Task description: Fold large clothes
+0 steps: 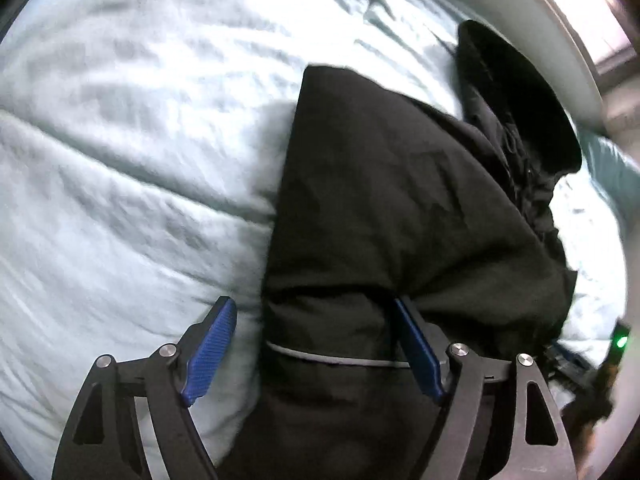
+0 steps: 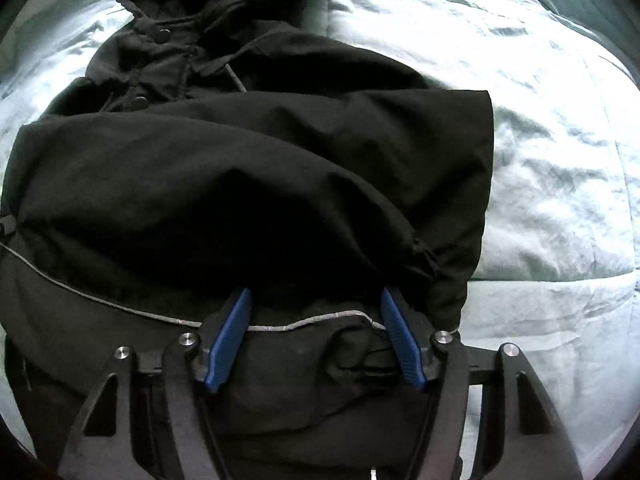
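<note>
A large black hooded jacket lies partly folded on a pale blue quilt. My left gripper is open, its blue pads straddling the jacket's left edge near a thin grey piping line. In the right wrist view the jacket has a sleeve folded across its body, with the hood at the far end. My right gripper is open over the jacket's near hem, pads either side of the grey piping. Neither gripper holds fabric.
The quilt spreads to the right of the jacket in the right wrist view. A white wall and window frame run along the bed's far side. A device with a green light sits at the lower right.
</note>
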